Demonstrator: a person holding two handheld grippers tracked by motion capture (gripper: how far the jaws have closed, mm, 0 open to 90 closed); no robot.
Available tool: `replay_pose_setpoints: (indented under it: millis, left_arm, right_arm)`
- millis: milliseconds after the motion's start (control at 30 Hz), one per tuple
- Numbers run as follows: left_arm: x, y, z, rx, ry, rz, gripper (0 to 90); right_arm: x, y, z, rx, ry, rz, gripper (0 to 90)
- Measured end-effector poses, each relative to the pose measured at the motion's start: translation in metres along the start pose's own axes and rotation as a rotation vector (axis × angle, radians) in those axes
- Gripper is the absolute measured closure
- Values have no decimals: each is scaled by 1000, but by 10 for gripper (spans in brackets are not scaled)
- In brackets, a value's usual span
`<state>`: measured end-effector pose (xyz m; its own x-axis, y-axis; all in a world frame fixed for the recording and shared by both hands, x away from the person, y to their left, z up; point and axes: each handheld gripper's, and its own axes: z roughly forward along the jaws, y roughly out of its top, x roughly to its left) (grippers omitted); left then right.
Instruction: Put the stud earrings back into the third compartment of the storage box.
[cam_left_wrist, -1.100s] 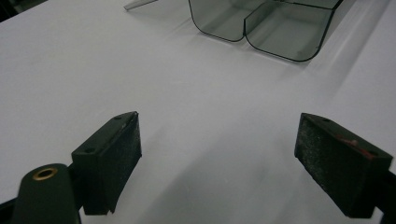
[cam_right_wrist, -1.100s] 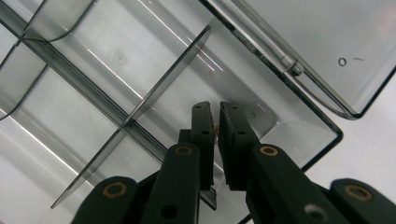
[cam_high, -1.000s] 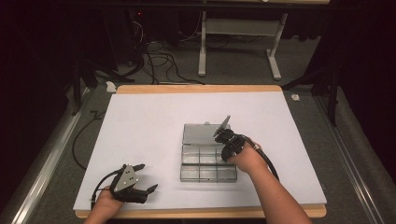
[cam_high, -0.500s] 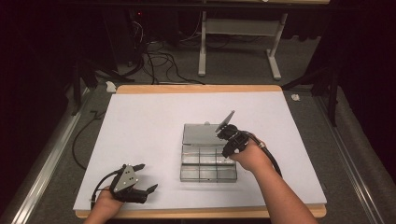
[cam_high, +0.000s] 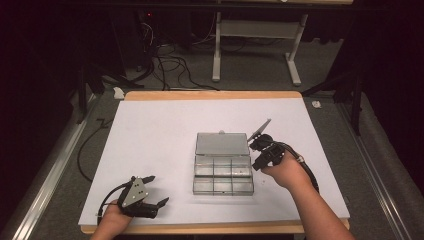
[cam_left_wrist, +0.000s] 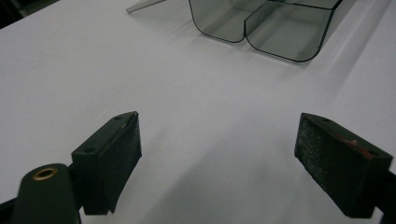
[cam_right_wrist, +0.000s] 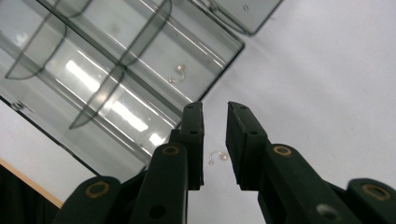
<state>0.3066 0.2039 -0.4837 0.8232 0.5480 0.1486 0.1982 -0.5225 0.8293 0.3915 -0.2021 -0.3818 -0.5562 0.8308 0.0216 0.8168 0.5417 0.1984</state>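
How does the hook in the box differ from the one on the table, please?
The boxed hook lies in a corner compartment of the clear box; the loose hook lies outside on the white table. Dividers wall the boxed hook; the loose hook is unenclosed. Both are small, pale, curved.

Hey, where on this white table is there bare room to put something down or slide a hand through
The table is bare across its far half and its whole left side, between the clear organizer box and the left gripper. It is crowded at the box's right edge, where the right gripper hangs over a small earring.
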Motion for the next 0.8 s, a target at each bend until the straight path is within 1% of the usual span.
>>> replay_pose_setpoints:
  millis: [133, 167, 267, 367, 400, 500, 567, 667, 767, 800]
  left_arm:
    - [0, 0, 1, 5, 1, -5, 154]
    - [0, 0, 0, 4, 1, -2, 154]
    - [0, 0, 0, 0, 0, -4, 154]
    - [1, 0, 1, 6, 0, -4, 154]
    - [0, 0, 0, 3, 0, -2, 154]
    - [1, 0, 0, 1, -4, -6, 154]
    - [1, 0, 1, 7, -5, -11, 154]
    - [0, 0, 0, 0, -3, -1, 154]
    - [1, 0, 1, 7, -5, -11, 154]
    - [1, 0, 1, 9, -3, -10, 154]
  right_arm:
    - [-3, -7, 2, 6, -4, 5, 776]
    - [-4, -9, 2, 8, -4, 13, 774]
    - [-6, -15, 7, 14, 4, 21, 773]
    - [-8, -18, 10, 19, 8, 27, 772]
    - [-8, -19, 11, 25, 10, 37, 773]
    - [-9, -22, 16, 30, 12, 27, 772]
    - [-9, -23, 19, 33, 13, 34, 771]
    - [-9, -26, 24, 36, 19, 36, 770]
    - [-9, -27, 28, 44, 27, 34, 769]
    - [-8, -27, 29, 50, 27, 49, 769]
